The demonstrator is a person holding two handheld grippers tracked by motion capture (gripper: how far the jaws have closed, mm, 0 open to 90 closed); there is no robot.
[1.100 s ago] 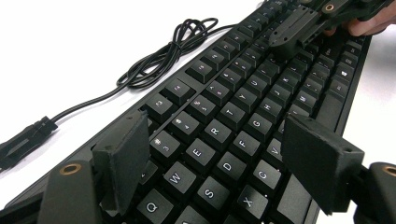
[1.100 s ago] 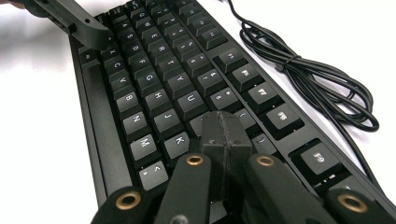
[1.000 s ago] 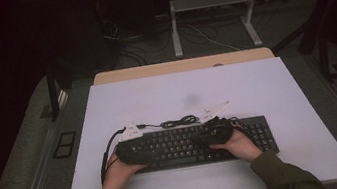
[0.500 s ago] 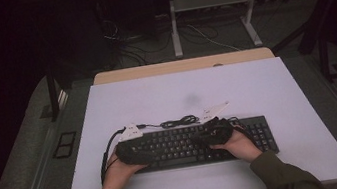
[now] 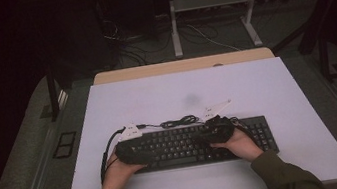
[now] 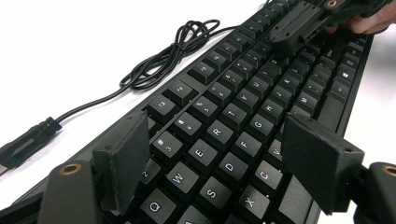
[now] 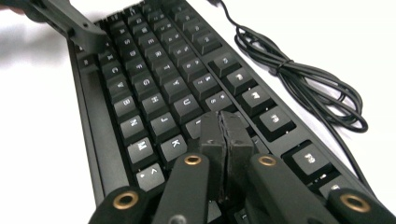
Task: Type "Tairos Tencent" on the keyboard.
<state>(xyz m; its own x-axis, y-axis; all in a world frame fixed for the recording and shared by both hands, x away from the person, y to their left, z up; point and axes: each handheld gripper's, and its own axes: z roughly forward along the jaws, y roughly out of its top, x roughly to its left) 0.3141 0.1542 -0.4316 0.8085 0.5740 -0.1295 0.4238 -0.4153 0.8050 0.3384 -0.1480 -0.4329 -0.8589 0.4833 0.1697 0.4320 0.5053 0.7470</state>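
While left gripper hovers jaws-wide over black keyboard, right gripper sits closed, empty, on its keys.

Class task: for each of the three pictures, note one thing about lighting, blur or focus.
High view: the room behind the table is nearly black, and the keyboard looks dim. Left gripper view: the tabletop is blown out white; the open left claw is close and soft. Right gripper view: the shut right claw is sharp, the far keys are blurred.
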